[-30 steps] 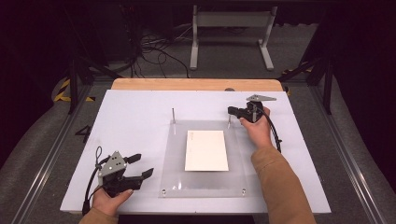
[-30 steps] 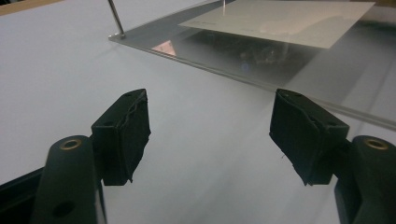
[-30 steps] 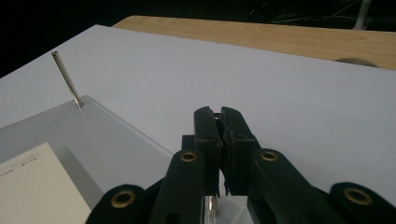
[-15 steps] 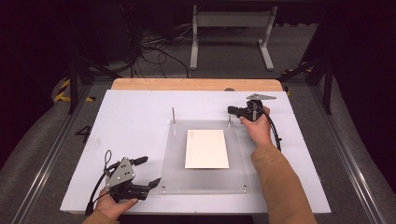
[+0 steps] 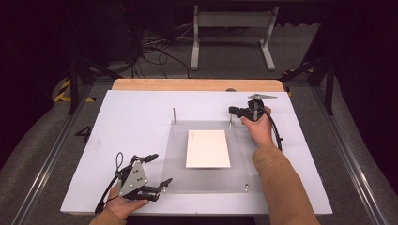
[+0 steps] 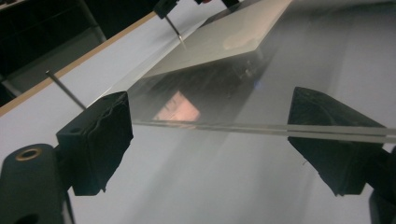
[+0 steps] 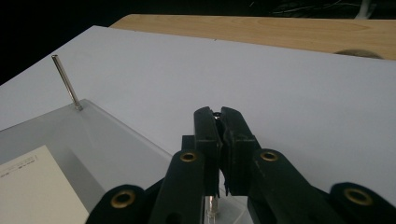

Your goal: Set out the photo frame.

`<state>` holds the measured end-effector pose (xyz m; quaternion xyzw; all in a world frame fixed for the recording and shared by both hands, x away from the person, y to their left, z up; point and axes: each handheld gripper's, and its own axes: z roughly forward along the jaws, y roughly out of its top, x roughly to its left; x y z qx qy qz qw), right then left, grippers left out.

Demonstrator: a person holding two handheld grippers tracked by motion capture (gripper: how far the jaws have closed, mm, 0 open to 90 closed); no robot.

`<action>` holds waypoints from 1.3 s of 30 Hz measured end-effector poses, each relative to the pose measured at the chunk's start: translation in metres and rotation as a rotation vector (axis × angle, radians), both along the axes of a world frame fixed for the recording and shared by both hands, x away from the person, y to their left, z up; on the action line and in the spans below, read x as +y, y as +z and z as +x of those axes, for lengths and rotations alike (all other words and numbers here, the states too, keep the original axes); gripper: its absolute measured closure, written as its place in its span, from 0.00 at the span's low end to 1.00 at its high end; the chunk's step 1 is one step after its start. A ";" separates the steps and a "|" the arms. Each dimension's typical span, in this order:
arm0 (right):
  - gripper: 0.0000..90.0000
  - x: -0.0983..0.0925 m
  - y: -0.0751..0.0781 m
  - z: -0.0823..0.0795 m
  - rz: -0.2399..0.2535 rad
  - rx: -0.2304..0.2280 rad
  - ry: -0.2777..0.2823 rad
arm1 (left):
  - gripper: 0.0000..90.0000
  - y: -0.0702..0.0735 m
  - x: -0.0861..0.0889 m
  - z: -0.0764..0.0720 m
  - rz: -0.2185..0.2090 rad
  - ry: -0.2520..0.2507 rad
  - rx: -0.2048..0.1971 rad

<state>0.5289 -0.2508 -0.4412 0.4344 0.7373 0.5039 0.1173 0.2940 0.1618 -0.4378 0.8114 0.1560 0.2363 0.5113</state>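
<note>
— Acrylic plate (image 5: 206, 176), the clear one: where does it sit, and why is the right gripper (image 5: 233, 111) on that pin?

— It lies flat in the middle of the white board (image 5: 131, 117), a white card (image 5: 208, 148) resting on it. The right gripper is clenched on the upright pin (image 7: 213, 205) at the plate's far right corner, likely steadying it.

— And the left gripper (image 5: 160, 170)?

— Its jaws have just been opening and now stand wide, released, lined up with the plate's near left edge (image 6: 261, 128); nothing is pinched. It seems set to take that edge.

— Any writing?

— A faint printed line on the card's corner (image 7: 18, 165), too small to read.

— The other pin (image 5: 174, 115)?

— Standing free at the far left corner.
</note>
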 end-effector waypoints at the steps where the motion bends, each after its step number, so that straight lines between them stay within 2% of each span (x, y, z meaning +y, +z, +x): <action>1: 0.95 0.000 0.000 0.000 -0.002 -0.002 0.000 | 0.16 0.001 -0.002 0.000 -0.002 -0.012 -0.007; 5: 0.95 0.000 0.000 0.000 0.009 0.006 -0.006 | 0.22 0.002 -0.009 0.001 -0.030 -0.040 -0.010; 8: 0.95 0.000 -0.001 0.000 0.012 0.005 -0.008 | 0.24 0.003 -0.009 0.004 -0.053 -0.041 0.008; 12: 0.95 0.001 0.000 -0.001 0.003 0.004 -0.011 | 0.35 0.004 -0.006 0.007 -0.088 -0.052 0.039; 14: 0.95 0.001 0.001 -0.002 -0.004 0.000 -0.011 | 0.38 0.005 -0.007 0.006 -0.087 -0.048 0.037; 16: 0.95 0.000 0.000 -0.002 0.007 0.001 -0.009 | 0.45 0.008 -0.007 0.003 -0.079 -0.044 0.010; 21: 0.94 0.000 -0.001 -0.002 0.027 0.001 -0.018 | 0.51 0.014 -0.009 0.002 -0.070 -0.034 0.010; 26: 0.81 -0.005 -0.001 -0.008 0.021 0.002 -0.026 | 0.52 0.015 -0.010 0.001 -0.065 -0.035 0.005; 27: 0.81 -0.005 -0.001 -0.008 0.021 0.002 -0.026 | 0.52 0.015 -0.010 0.001 -0.066 -0.034 0.011; 30: 0.74 -0.011 0.002 -0.017 0.022 -0.016 -0.028 | 0.52 0.017 -0.009 0.003 -0.065 -0.035 0.013; 33: 0.69 -0.020 0.010 -0.031 -0.011 -0.045 -0.046 | 0.52 0.019 -0.009 0.004 -0.063 -0.038 0.017; 35: 0.65 -0.024 0.016 -0.042 0.032 -0.030 -0.034 | 0.52 0.021 -0.010 0.004 -0.069 -0.034 0.026; 37: 0.64 -0.026 0.023 -0.054 0.040 -0.052 -0.016 | 0.52 0.023 -0.010 0.005 -0.060 -0.033 0.027; 38: 0.64 -0.026 0.023 -0.054 0.040 -0.052 -0.016 | 0.52 0.023 -0.010 0.005 -0.060 -0.033 0.027; 39: 0.60 -0.028 0.032 -0.070 0.051 -0.085 0.009 | 0.52 0.025 -0.010 0.005 -0.060 -0.033 0.036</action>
